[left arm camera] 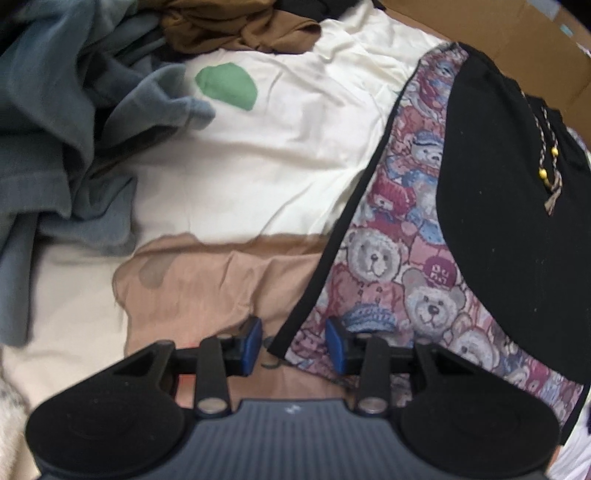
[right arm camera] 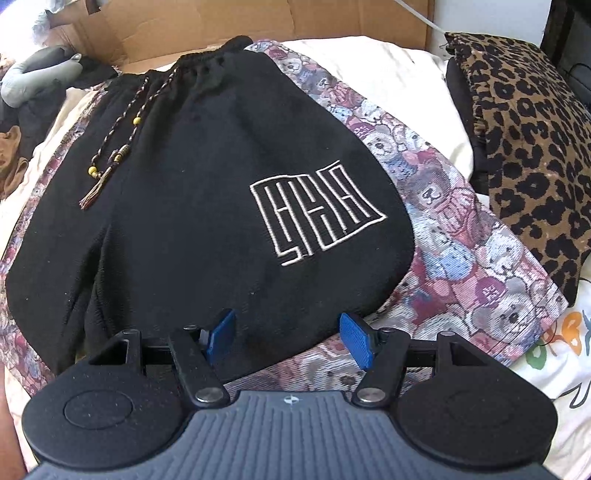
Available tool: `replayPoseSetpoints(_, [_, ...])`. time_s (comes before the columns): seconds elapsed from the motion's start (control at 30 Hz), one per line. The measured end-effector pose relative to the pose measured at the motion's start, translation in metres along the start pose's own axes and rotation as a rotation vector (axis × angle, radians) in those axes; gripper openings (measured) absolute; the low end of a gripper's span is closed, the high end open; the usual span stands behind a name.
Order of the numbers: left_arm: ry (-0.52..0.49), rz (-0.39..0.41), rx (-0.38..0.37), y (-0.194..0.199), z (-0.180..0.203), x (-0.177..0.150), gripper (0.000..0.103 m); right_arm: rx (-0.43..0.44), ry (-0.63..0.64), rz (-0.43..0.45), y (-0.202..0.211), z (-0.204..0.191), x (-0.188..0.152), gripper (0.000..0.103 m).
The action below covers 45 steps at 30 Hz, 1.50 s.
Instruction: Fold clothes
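Note:
Black shorts [right arm camera: 192, 206] with teddy-bear print side panels [right arm camera: 476, 266] lie flat on the bed, waistband at the far end. A white embroidered logo [right arm camera: 317, 214] marks one leg, and a beaded drawstring [right arm camera: 122, 147] trails down the front. My right gripper [right arm camera: 288, 336] is open just above the hem of the logo leg, touching nothing. In the left wrist view the same shorts [left arm camera: 509, 229] fill the right side, bear panel [left arm camera: 399, 254] facing me. My left gripper [left arm camera: 294, 345] is open, its fingers straddling the black-trimmed hem corner [left arm camera: 284, 345] of the bear panel.
A cream sheet [left arm camera: 266, 162] with a green spot covers the bed. A tan garment [left arm camera: 207, 288] lies under the left gripper. Blue-grey clothes [left arm camera: 55, 122] and a brown garment [left arm camera: 236, 29] are piled at far left. A leopard-print piece [right arm camera: 528, 140] sits right; cardboard [right arm camera: 258, 22] stands behind.

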<state>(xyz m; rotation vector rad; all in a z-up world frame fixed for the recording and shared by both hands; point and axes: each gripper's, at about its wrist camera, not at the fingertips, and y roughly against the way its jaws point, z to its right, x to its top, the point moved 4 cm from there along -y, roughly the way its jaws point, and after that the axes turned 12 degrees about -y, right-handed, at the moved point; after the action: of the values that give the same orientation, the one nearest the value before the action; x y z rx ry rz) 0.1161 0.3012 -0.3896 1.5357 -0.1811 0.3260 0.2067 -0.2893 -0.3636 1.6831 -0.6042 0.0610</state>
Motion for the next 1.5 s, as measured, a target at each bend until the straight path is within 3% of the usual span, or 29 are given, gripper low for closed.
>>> replayPoseSetpoints(0.1, [-0.010,0.027,0.005,0.000,0.002,-0.004,0.039,0.001,0.001,-0.004,0.002,-0.001,-0.003,0.069])
replayPoseSetpoints(0.27, [-0.007,0.030,0.008,0.008,0.006,-0.003,0.009,0.007,-0.020,0.008,0.011,0.007,-0.006,0.069])
replayPoseSetpoints(0.6, [-0.045,-0.019,0.066,0.042,0.018,0.014,0.008,0.077,-0.104,0.033,0.024,0.023,-0.006,0.069])
replayPoseSetpoints(0.83, [-0.033,0.014,0.045,0.064,0.037,0.060,0.007,0.163,-0.143,0.084,0.033,0.026,0.000,0.069])
replayPoseSetpoints(0.97, [-0.118,0.031,0.004,0.075,0.078,0.094,0.007,0.200,-0.136,0.121,0.042,0.028,0.005,0.069])
replayPoseSetpoints(1.23, [-0.275,-0.005,-0.073,0.090,0.158,0.147,0.007,0.247,-0.160,0.150,0.056,0.043,0.005,0.069])
replayPoseSetpoints(1.5, [-0.326,-0.034,-0.076,0.101,0.209,0.168,0.007,0.288,-0.176,0.171,0.066,0.051,0.007,0.069])
